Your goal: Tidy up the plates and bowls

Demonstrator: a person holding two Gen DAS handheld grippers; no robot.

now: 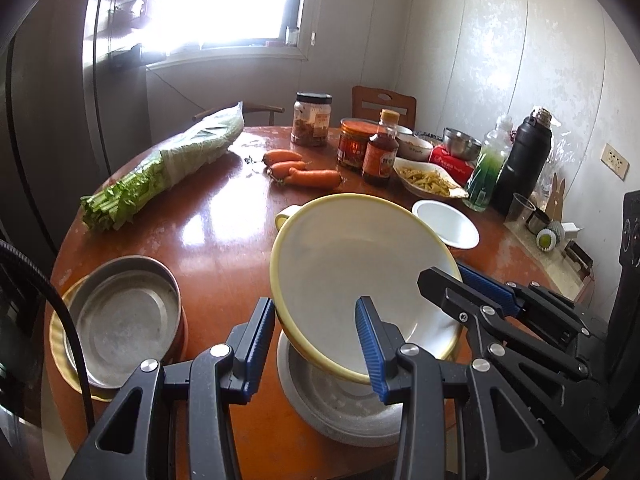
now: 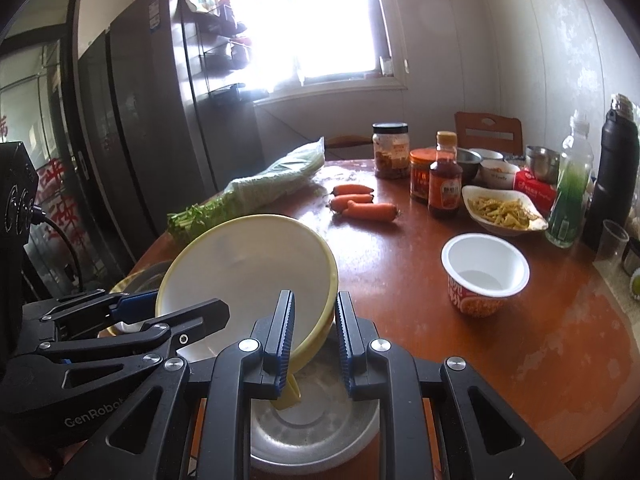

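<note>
Over the near edge of the round table (image 2: 520,340), both grippers hold one yellow bowl (image 1: 352,280) tilted, its white inside facing them. Left gripper (image 1: 316,340) angles downward and is clamped across the bowl's near rim, one finger outside, one inside. Right gripper (image 2: 314,340) comes in from the other side (pitched less steeply), pinching the rim too. Directly beneath sits a metal dish (image 1: 340,412); whether bowl and dish touch is unclear.

both grippers (image 1: 316,344) clamp tilted yellow bowl (image 1: 352,276) above metal plate (image 1: 340,412).
</note>
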